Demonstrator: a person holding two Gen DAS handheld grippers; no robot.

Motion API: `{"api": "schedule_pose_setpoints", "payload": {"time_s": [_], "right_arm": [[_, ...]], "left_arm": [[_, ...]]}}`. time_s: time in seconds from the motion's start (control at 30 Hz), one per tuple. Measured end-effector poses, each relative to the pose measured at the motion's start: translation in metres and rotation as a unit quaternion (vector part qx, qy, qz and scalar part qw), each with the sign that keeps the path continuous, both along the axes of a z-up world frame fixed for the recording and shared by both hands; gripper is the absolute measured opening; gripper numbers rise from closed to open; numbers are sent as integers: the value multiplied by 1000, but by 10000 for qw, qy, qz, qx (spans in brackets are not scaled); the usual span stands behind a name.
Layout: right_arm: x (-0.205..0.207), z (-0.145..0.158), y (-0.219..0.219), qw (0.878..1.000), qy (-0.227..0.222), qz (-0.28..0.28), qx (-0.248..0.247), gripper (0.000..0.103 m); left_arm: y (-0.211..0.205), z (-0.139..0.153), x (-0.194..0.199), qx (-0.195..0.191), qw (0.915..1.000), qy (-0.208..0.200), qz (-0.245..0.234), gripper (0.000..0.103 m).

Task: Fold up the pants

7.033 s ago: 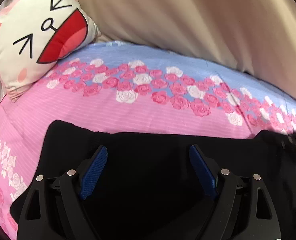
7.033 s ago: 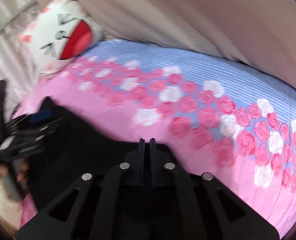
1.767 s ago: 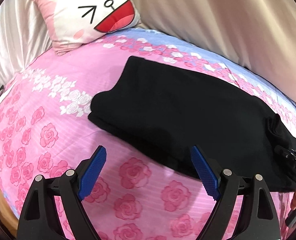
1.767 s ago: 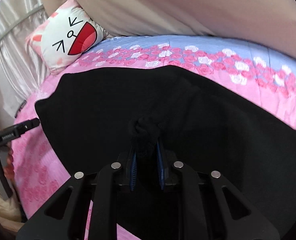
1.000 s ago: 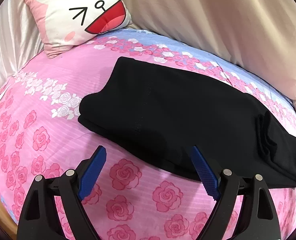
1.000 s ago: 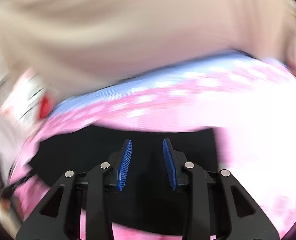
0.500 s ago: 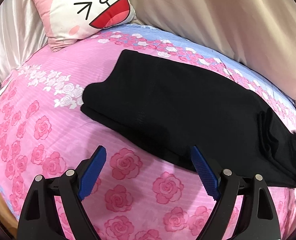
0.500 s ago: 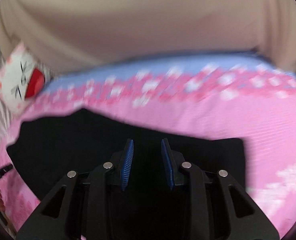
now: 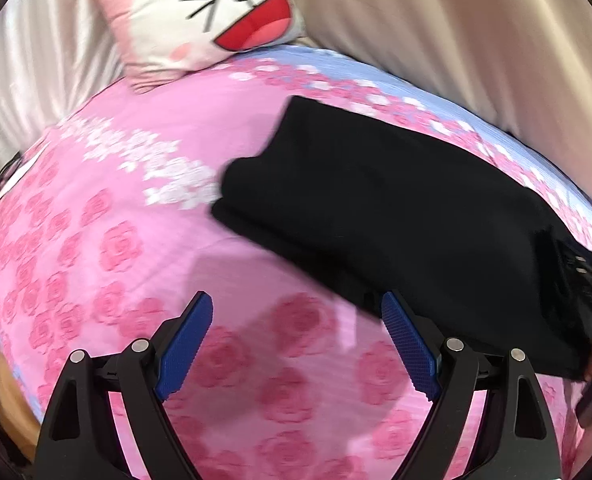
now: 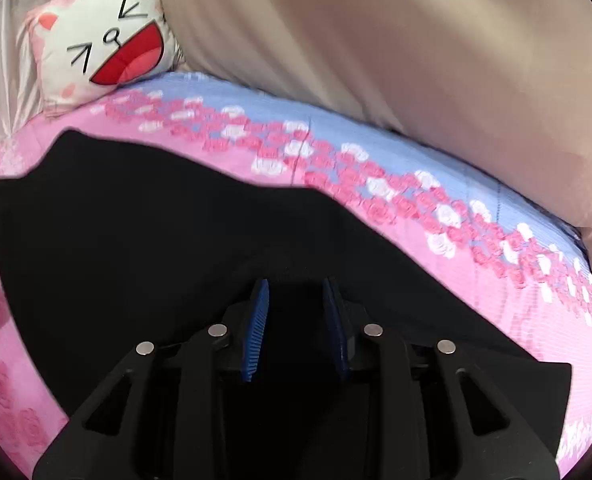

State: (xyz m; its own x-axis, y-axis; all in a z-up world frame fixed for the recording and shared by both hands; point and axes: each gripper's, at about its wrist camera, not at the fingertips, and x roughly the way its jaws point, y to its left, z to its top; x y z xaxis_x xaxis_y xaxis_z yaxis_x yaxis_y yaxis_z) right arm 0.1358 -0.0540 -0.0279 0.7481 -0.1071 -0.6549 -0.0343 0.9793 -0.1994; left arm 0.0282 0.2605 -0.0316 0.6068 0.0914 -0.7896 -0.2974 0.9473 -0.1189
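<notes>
The black fabric pants lie flat on the bed, already folded into one long band. Their long axis runs, in the left wrist view, from a squared end near the bed's middle down to a bunched end at the frame's right edge. A pink-and-blue rose-print bedsheet lies under them, a white cat-face cushion sits beyond their far end, and a beige curtain hangs along the back.

The right hand-held gripper hovers directly over the bunched end, its jaws narrow, parted, with nothing pinched between them. It is clearly the nearer one; I judge it is placed to take that end and carry it along the band's length.

The left hand-held gripper hangs just off the pants' near long edge, over bare sheet, jaws wide and empty, with the pants ahead and to its right.
</notes>
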Motion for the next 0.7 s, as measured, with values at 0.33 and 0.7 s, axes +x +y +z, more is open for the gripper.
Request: {"api": "schedule_pose_setpoints", "payload": {"time_s": [0.33, 0.7], "right_arm": [[-102, 38, -134, 9825, -589, -1348, 1144, 36], [-111, 44, -147, 9800, -492, -1371, 1356, 42]], "left_arm": [[25, 2, -15, -149, 9996, -80, 221, 85], [-11, 1, 10, -426, 9989, -77, -164, 85]]}}
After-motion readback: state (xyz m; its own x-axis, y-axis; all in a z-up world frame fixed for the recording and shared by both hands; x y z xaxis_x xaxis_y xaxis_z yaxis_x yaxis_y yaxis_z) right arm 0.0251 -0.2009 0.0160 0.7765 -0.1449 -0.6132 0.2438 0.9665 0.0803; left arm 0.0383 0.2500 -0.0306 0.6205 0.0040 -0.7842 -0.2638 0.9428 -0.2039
